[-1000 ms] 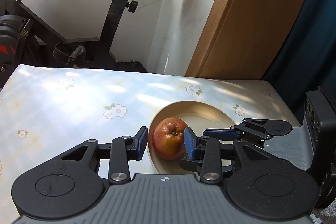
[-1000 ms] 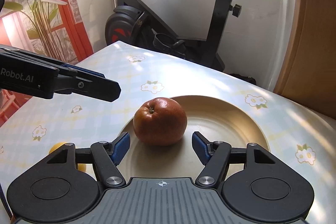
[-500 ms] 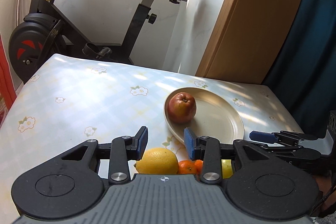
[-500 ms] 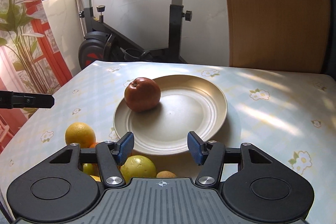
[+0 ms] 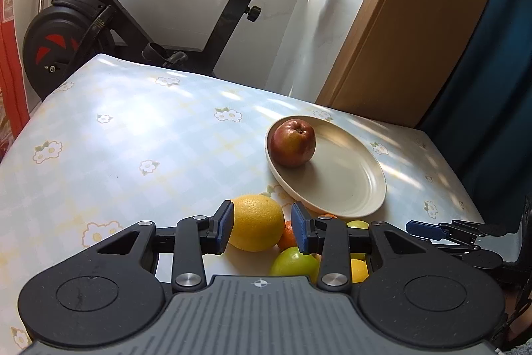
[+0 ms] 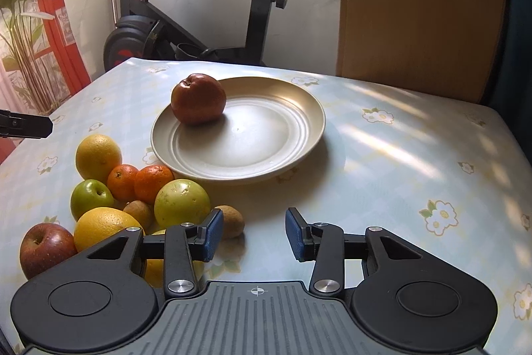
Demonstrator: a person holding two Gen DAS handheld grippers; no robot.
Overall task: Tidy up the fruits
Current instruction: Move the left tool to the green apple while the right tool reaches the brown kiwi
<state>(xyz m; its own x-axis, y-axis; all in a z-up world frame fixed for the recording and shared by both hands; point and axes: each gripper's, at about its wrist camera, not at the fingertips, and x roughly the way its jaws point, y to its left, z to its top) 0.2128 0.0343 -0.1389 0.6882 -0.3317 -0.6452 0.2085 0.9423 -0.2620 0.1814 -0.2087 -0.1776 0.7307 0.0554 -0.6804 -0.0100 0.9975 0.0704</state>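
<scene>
Both grippers drawn back from the plate since the earlier frames, with the fruit pile now in view below it; right gripper (image 6: 252, 233) jaws just narrowed, nothing between them, only bare tablecloth (image 6: 399, 155) in the gap; released, holding nothing. Left gripper (image 5: 261, 227) jaws apart and unclenched; large orange (image 5: 256, 222) seen in the gap beyond the pads, contact with the pads not confirmed.

Red apple (image 6: 198, 98) resting on the left edge of the cream plate (image 6: 282, 135), centre of the right wrist view; same apple (image 5: 292, 142) and plate (image 5: 349, 182) right of centre in the left wrist view.

Remaining fruit heaped at lower left of the right wrist view, off the plate, just beside its near rim: orange (image 6: 98, 157), two tangerines (image 6: 144, 177), green apple (image 6: 90, 198), pale green fruit (image 6: 182, 200), second red apple (image 6: 46, 248), a large orange (image 6: 103, 227) and brown kiwis (image 6: 231, 221); kiwi nearest the left pad, apart from it.

Exercise bike (image 6: 199, 15) at upper frame behind the table; tip of the left gripper at the left edge.
</scene>
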